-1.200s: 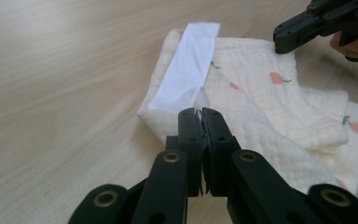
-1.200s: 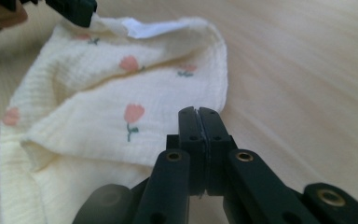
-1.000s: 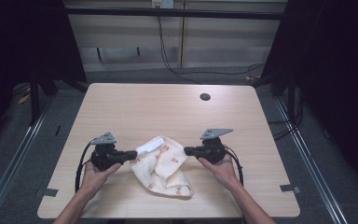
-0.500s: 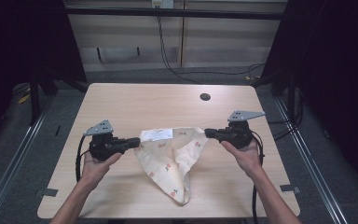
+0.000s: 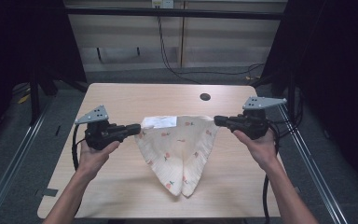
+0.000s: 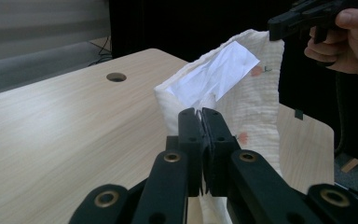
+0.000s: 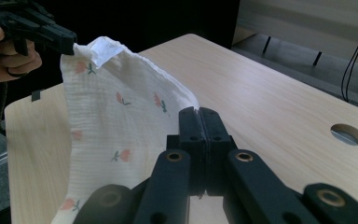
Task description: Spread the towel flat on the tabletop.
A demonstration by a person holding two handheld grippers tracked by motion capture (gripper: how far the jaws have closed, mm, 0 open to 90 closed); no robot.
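Observation:
A cream cloth (image 5: 179, 149) with small orange flowers hangs stretched between my two grippers above the wooden table (image 5: 121, 100). Its lower end droops to a point that rests on the table near the front. A white label (image 5: 159, 122) shows at its top left corner. My left gripper (image 5: 137, 128) is shut on the cloth's left corner. My right gripper (image 5: 217, 121) is shut on the right corner. In the left gripper view the jaws (image 6: 202, 116) pinch the cloth (image 6: 256, 100) with the label (image 6: 214, 74) just beyond. The right gripper view has its jaws (image 7: 199, 114) clamped on the cloth's edge (image 7: 112, 126).
A round cable hole (image 5: 205, 97) lies in the table near its far edge. Cables trail from both grippers off the table's sides. Dark frame posts and rails stand to the left and right of the table.
Both grippers have risen and moved apart. The cloth, crumpled on the table a second ago, is now lifted and pulled taut between them.

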